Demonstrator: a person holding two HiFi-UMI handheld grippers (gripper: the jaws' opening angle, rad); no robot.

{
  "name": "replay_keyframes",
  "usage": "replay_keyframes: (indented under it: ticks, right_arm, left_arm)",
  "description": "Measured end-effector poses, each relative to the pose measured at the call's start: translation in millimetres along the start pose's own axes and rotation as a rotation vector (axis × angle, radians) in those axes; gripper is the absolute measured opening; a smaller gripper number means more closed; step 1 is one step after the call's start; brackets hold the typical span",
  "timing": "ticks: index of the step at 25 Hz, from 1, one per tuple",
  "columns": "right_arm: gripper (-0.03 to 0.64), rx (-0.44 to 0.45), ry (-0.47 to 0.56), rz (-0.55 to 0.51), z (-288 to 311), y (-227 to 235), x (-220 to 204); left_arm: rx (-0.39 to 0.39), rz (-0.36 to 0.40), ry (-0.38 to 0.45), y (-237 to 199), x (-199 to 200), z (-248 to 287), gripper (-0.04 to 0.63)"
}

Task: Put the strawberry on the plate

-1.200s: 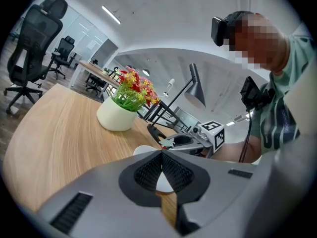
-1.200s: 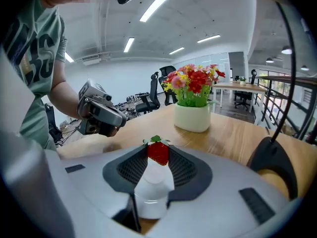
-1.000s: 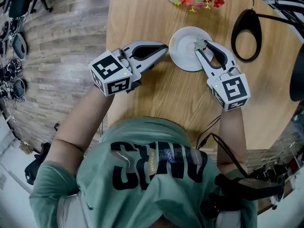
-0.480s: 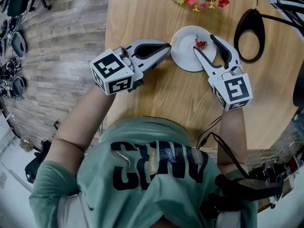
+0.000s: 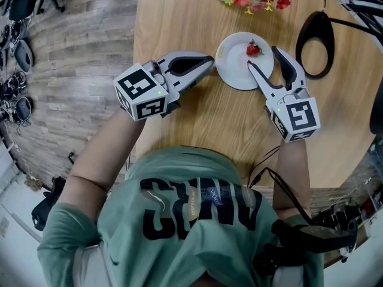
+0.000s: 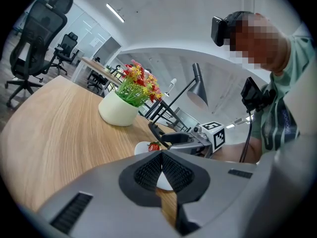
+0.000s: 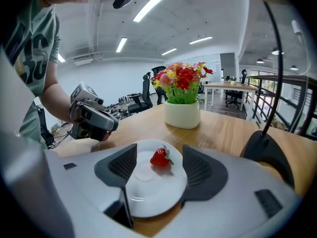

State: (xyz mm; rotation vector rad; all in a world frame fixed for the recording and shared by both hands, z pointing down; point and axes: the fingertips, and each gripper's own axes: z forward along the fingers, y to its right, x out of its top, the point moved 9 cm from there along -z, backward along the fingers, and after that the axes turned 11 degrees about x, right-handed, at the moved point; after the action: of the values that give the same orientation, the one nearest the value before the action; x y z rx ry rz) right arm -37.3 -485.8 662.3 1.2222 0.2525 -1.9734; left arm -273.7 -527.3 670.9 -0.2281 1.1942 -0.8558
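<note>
Starting on your left, nothing has changed: the left claw (image 5: 210, 59) lies where it lay a second ago, its jaws pressed together on nothing, its tips just beside the left rim of the plate (image 5: 232, 67). Whether they touch the rim I cannot tell.

The change is all on the right side of the plate. A second ago your right claw (image 5: 263, 57) was narrow over the plate. Half a second ago its jaws had parted a little, with the strawberry (image 5: 254, 48) showing red between them. Its jaws have just been opening and now stand wide. The strawberry lies on the white plate, toward its far right part, leaf end away from you. In the right gripper view it sits in the gap between the two pads, and neither pad touches it.

I judge that the task's one step is done: the fruit rests on the plate and you have let it go. What remains is only to draw the right claw back without brushing the strawberry or dragging the plate across the desk (image 5: 179, 23).

As for pose, your left forearm comes in from the lower left, and that claw points across toward the plate, close to level and low over the desk. Your right forearm runs straight up from your body, marker cube nearest you. That claw tips down onto the plate, one jaw over its near right rim and the other just off to the right of it.
</note>
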Motion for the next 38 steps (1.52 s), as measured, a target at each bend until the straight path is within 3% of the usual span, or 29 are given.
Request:
replay_keyframes:
  ticks: [19,30,35,38]
  right_arm:
    - [0.273,-0.016,-0.002,-0.005,-22,-16,16]
    - [0.27,-0.03,0.026,-0.047,-55,-45,54]
    - [0.24,-0.034,0.042,-0.097,-72,-69,76]
    - [0.172,-0.042,0.053,-0.123,-84,-87,90]
  left_arm:
    - [-0.008,0.04,0.038,25,19,-18,0.003]
    - [-0.005,0.105,0.117,58,48,-58,0.003]
    - [0.009,0.134,0.167,79,59,-92,0.003]
    - [0.014,0.142,0.195,93,61,-118,0.003]
